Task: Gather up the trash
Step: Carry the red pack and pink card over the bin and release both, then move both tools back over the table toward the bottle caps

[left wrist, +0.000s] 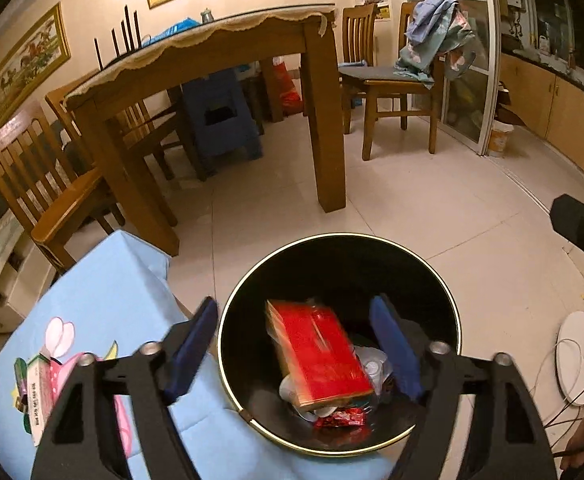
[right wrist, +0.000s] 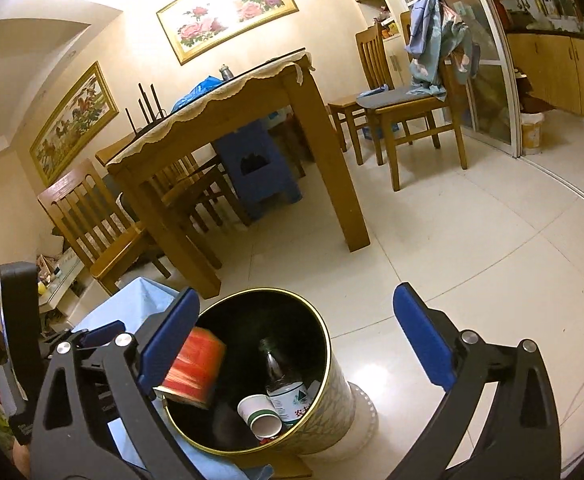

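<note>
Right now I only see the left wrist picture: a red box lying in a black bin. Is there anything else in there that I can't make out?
Observer: Yes. The right wrist view shows a clear plastic bottle standing against the inner wall of the bin.
Operator: Anything next to it?
Observer: A white paper cup lies on its side beside the bottle, with its mouth facing the camera.
Operator: What does the bin look like from outside?
Observer: It is pale with a fine branch-like pattern. Your view shows only the dark inside.
Operator: Is the other gripper carrying anything?
Observer: No. The right gripper is wide open and grips nothing.
</note>
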Action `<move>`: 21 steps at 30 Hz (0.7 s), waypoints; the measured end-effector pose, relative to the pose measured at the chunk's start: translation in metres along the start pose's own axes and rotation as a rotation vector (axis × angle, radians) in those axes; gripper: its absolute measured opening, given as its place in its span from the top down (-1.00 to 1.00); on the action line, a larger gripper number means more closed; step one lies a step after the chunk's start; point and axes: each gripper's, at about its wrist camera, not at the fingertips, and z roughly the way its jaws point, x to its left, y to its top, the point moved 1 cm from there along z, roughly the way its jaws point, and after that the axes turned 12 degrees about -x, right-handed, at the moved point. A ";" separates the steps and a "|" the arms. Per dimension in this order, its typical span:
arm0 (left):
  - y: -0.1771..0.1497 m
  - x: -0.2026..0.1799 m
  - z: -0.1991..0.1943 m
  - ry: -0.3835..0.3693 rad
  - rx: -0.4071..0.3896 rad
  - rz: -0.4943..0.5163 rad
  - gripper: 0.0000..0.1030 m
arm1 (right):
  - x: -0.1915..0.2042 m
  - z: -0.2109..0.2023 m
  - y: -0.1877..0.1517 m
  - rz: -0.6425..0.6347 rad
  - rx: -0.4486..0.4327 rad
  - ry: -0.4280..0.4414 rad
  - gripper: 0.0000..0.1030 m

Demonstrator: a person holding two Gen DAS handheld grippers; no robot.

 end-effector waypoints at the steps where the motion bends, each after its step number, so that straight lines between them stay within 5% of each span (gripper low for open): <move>1: 0.000 0.000 -0.002 0.005 -0.006 0.004 -0.53 | 0.002 -0.001 0.000 -0.001 -0.001 0.000 -0.87; 12: 0.000 0.028 -0.033 0.013 -0.043 -0.041 -0.59 | 0.036 -0.019 0.008 -0.038 -0.023 0.012 -0.88; 18: -0.012 0.065 -0.058 0.050 -0.046 -0.096 -0.60 | 0.087 -0.021 0.004 -0.107 0.003 0.071 -0.89; 21: -0.034 0.095 -0.086 0.086 -0.054 -0.131 -0.79 | 0.128 -0.016 -0.009 -0.169 0.043 0.123 -0.89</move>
